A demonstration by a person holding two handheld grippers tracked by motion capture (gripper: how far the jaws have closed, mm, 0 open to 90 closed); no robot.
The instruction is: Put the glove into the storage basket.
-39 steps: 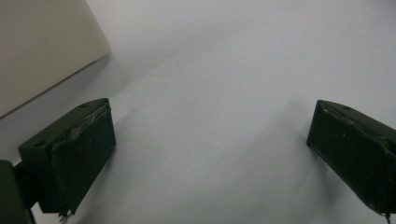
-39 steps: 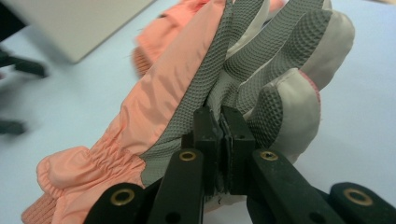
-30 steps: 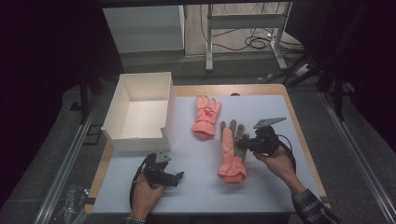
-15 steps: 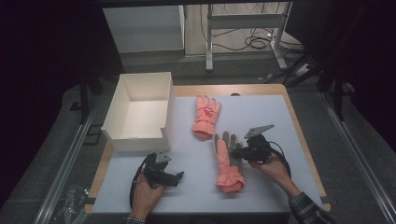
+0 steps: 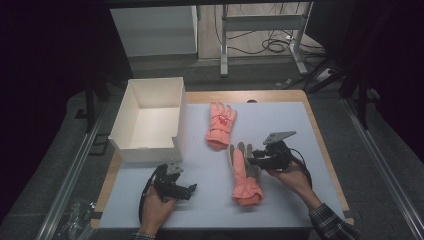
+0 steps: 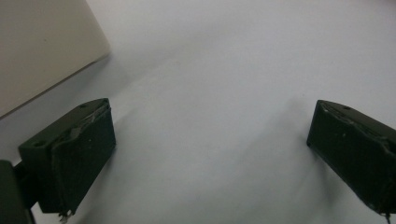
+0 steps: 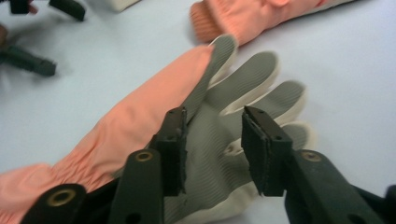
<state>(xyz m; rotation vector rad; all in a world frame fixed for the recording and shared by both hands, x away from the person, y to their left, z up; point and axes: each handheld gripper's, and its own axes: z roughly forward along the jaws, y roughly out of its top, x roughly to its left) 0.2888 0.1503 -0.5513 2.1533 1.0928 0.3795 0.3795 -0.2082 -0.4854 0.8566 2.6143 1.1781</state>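
Note:
Two salmon-pink gloves lie on the white mat. The near glove lies partly folded, its grey palm and fingers turned up. My right gripper hovers over that grey palm. Its jaws have just been opening and stand apart, with the palm showing in the gap and no pad pressing on it. The far glove lies flat, back up, near the box. My left gripper rests low over bare mat at the front left, open with nothing between its jaws.
An open white box stands at the left, just behind my left gripper. The white mat covers a wooden table. Crumpled plastic lies on the floor at the lower left.
My right gripper drew the near glove toward the person, then its jaws parted and let the glove go. The left gripper stayed in place.

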